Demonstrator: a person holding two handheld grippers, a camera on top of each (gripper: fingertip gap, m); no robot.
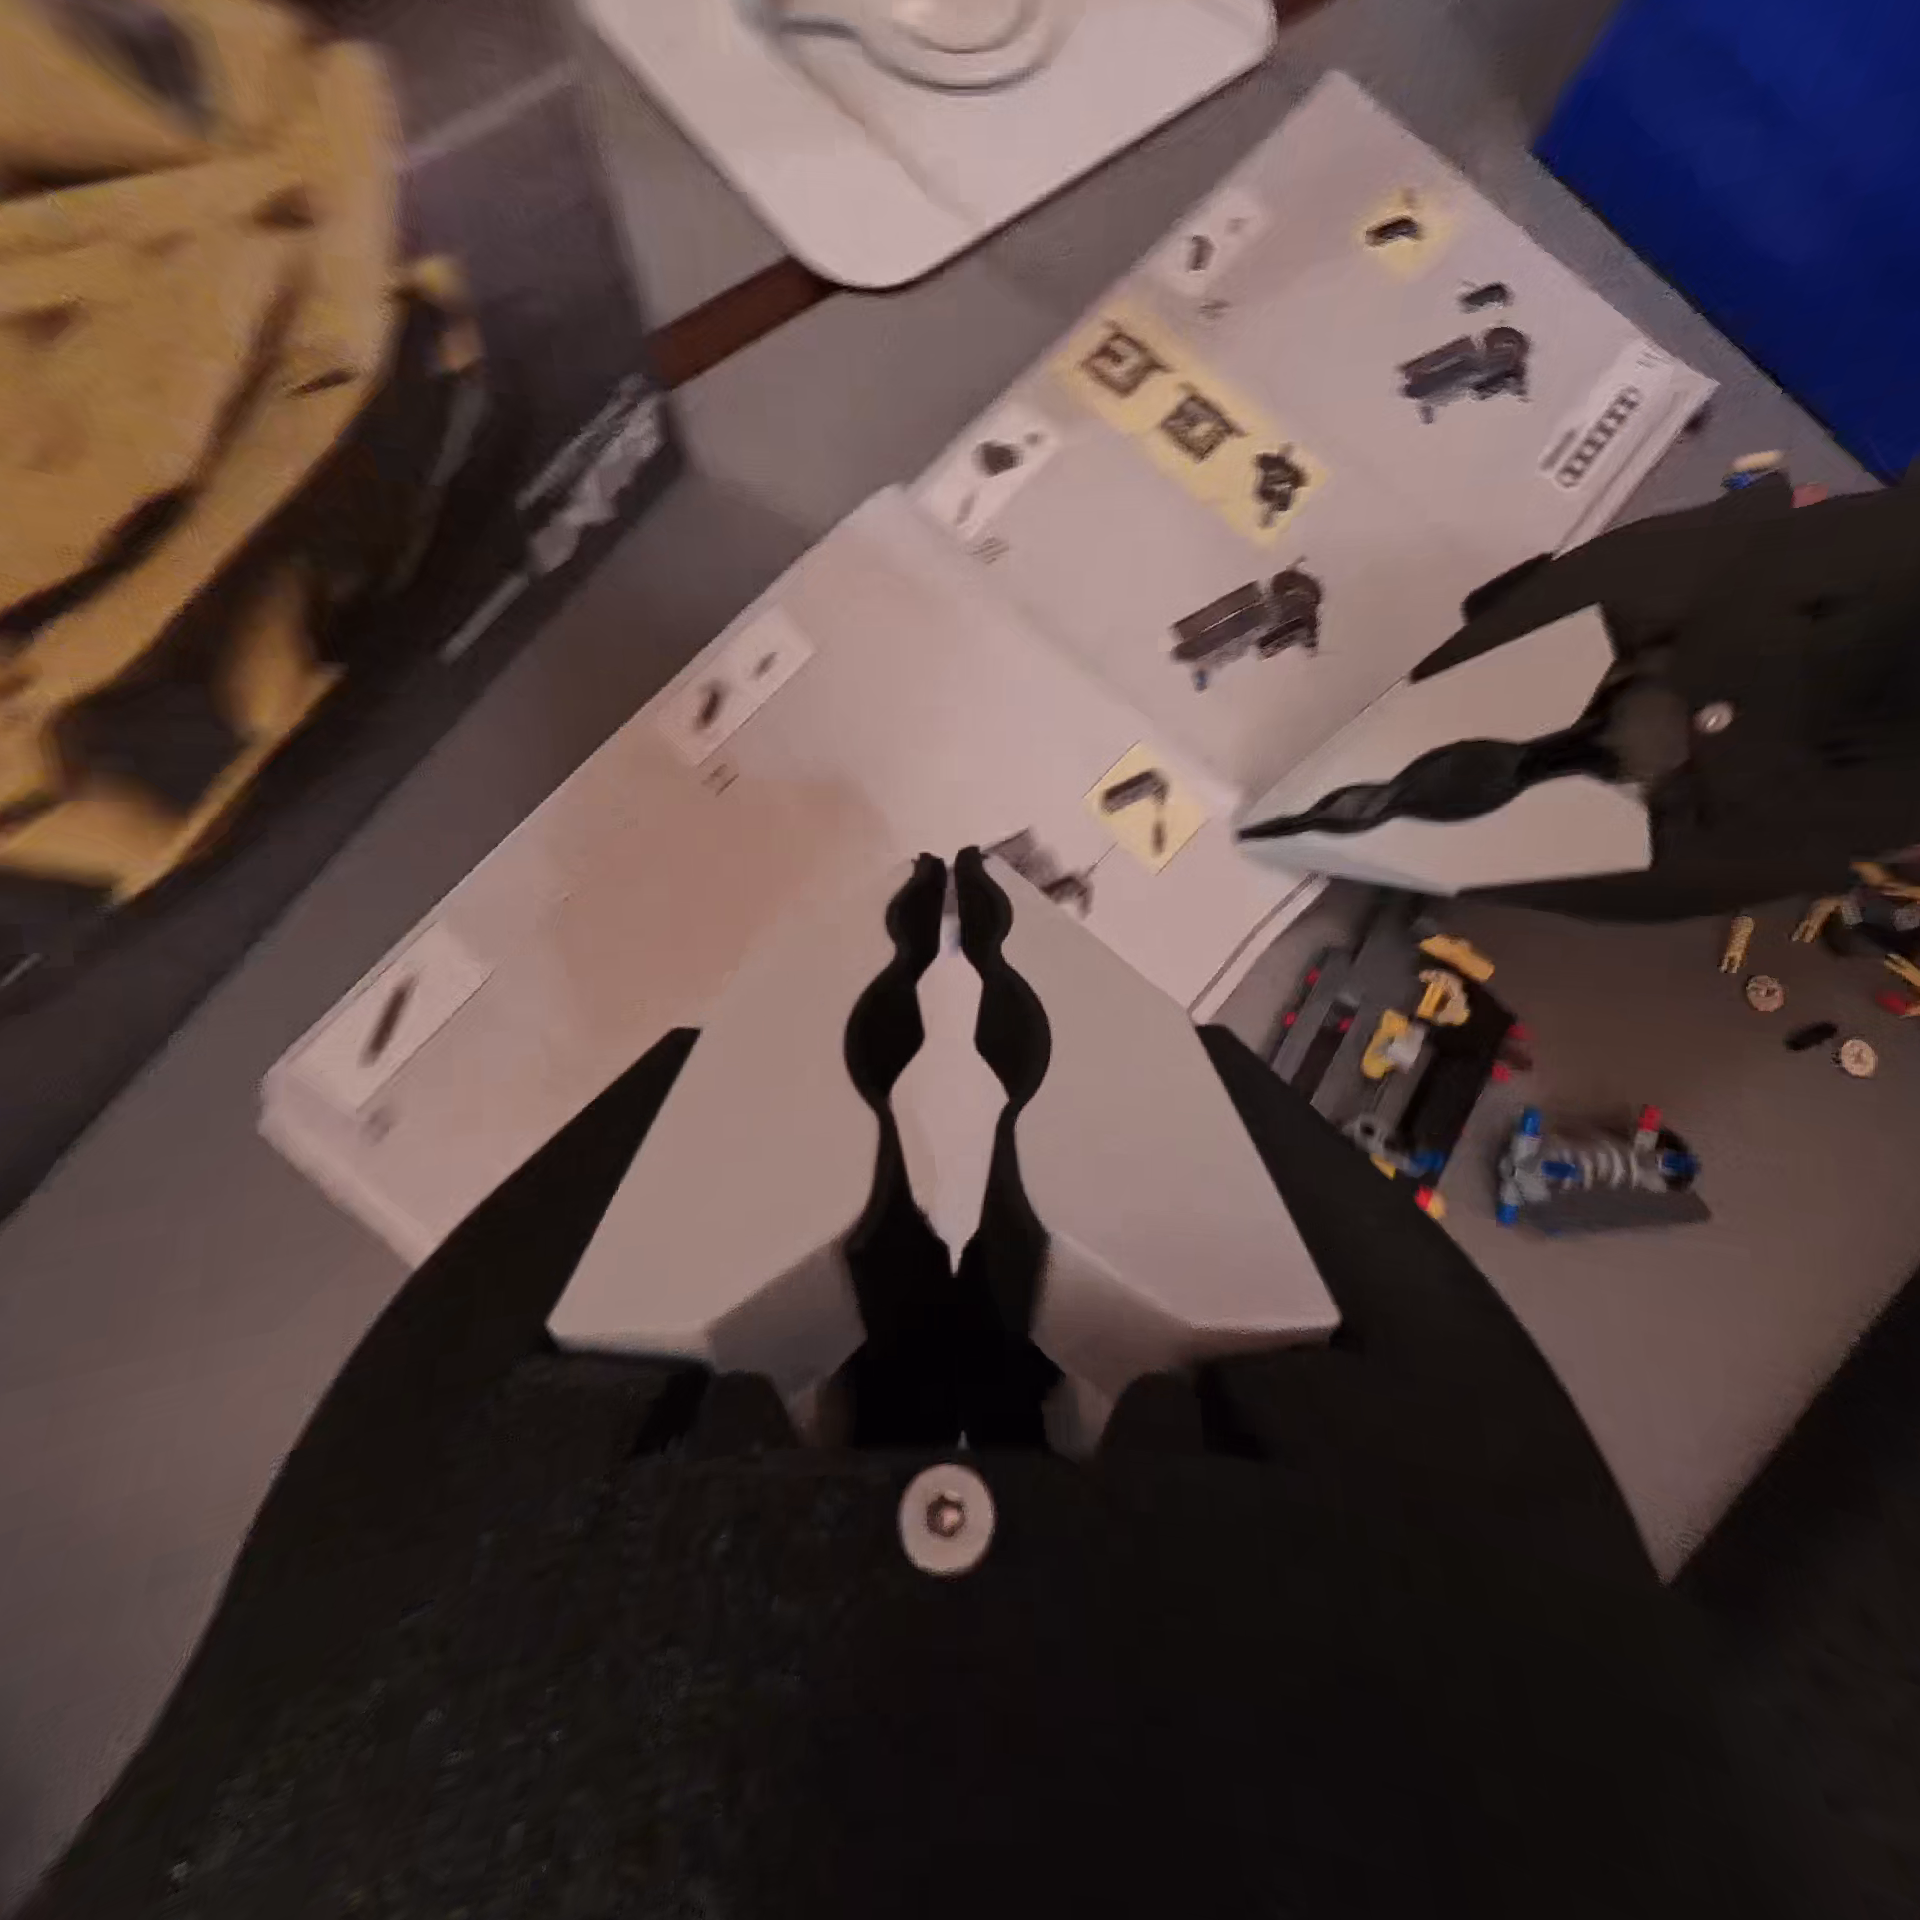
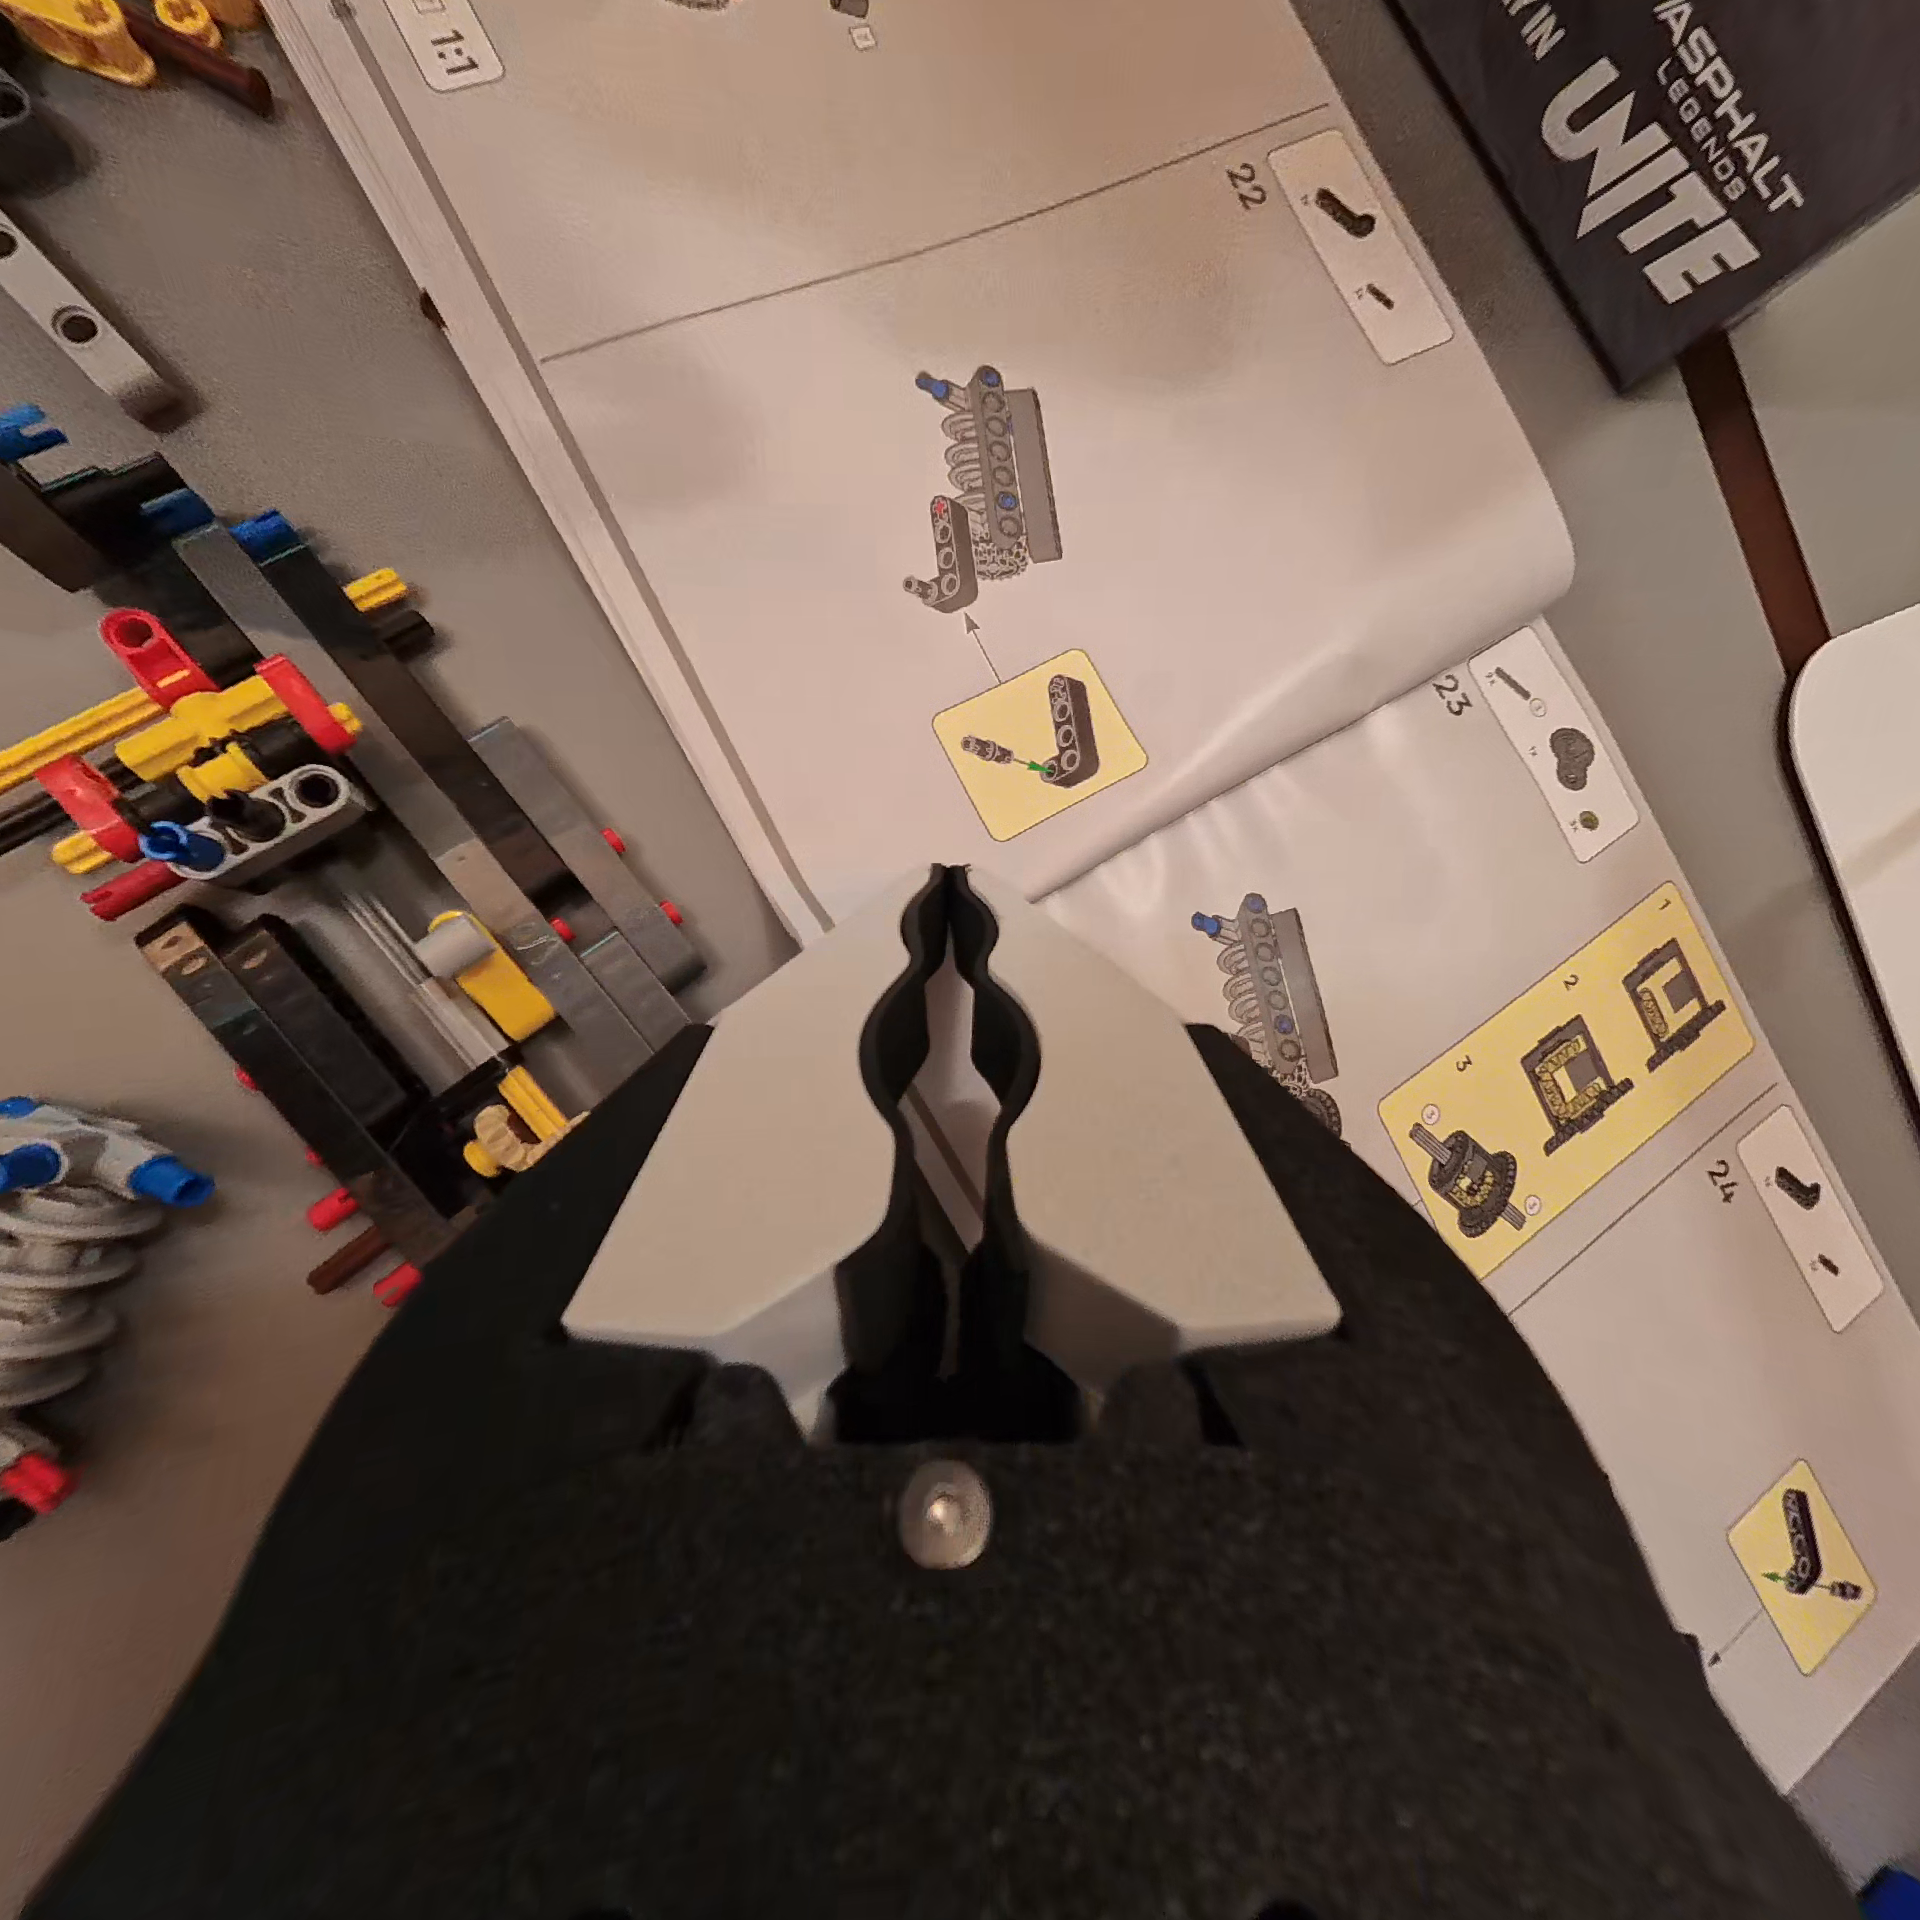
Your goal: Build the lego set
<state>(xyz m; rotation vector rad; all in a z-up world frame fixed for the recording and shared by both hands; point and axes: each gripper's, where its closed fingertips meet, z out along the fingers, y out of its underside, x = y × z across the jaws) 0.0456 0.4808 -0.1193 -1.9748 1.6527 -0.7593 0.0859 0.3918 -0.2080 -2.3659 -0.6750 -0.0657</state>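
Both claws hang over the open instruction booklet (image 1: 1039,623), and neither one has a piece in it. The left claw (image 1: 949,860) sits above the booklet's near page, its black fingers (image 1: 894,1029) drawn almost together with just a thin slit at the tips, nothing pinched between them. The whole left wrist view is smeared with blur.

Over on the right, sharp picture: the right claw (image 2: 951,871) is pressed together, tips touching, empty, poised over the fold where the two pages of the booklet (image 2: 1039,312) meet. In the left wrist view that same right claw (image 1: 1262,828) pokes in from the right edge over the booklet's corner.

The lego itself lies on the grey table (image 2: 260,312), just beside the booklet's edge. A partly built frame (image 2: 343,831) of long black and grey beams with yellow and red parts sits closest; the left wrist view shows it too (image 1: 1392,1049). Next to it, a small grey module with blue pins (image 1: 1595,1169), seen at the right view's left edge (image 2: 73,1226). Loose little pieces (image 1: 1808,987) are scattered near the frame.

The set's dark box (image 2: 1621,156) lies beyond the booklet, and a white tray (image 1: 935,156) sits past it.
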